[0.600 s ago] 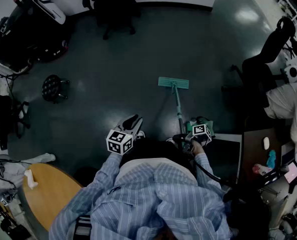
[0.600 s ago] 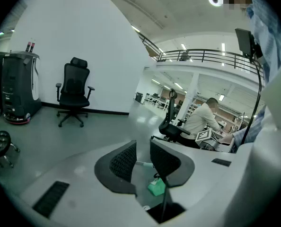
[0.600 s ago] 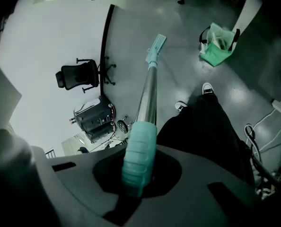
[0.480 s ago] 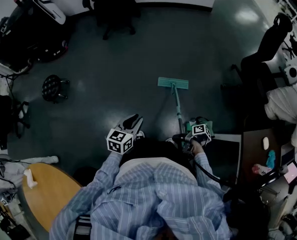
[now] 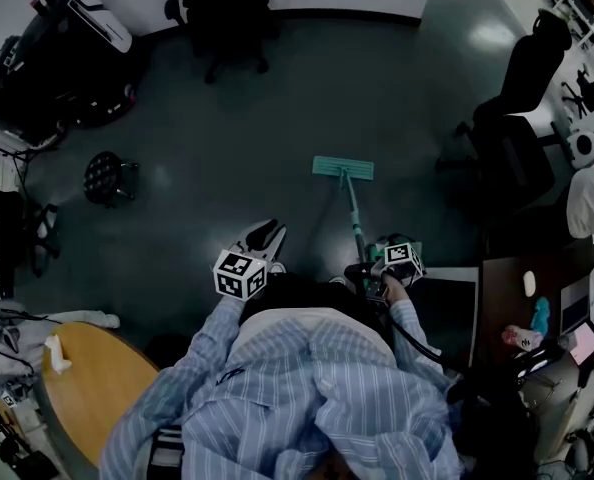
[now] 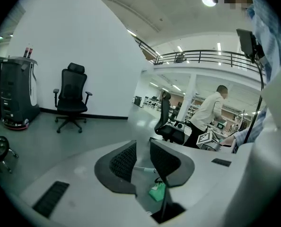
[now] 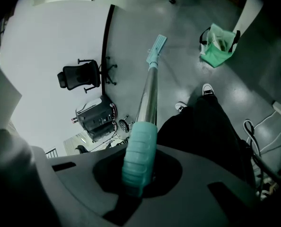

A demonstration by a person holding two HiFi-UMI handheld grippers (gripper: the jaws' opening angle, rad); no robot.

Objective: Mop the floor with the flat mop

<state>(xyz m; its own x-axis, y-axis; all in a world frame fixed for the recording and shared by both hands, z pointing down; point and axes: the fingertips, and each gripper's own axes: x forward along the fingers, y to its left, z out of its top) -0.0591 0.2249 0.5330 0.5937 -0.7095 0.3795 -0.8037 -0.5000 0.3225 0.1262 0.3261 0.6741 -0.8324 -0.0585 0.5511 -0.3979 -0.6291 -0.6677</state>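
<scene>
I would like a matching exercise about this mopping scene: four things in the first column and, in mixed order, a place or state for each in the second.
Things
1. teal flat mop head
2. left gripper
3. right gripper
4. round wooden table

Places or states
A. shut on the teal ribbed mop handle
B. lying on the dark floor
C. open, holding nothing
D. lower left in the head view

Pairs: 1-B, 2-C, 3-A, 4-D

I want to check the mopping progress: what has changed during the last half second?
The bystander in white moved toward the head view's right edge, and the black chair near them shifted a little. The flat mop barely moved. The right gripper stays shut on its handle, and the left gripper stays open and empty.
</scene>
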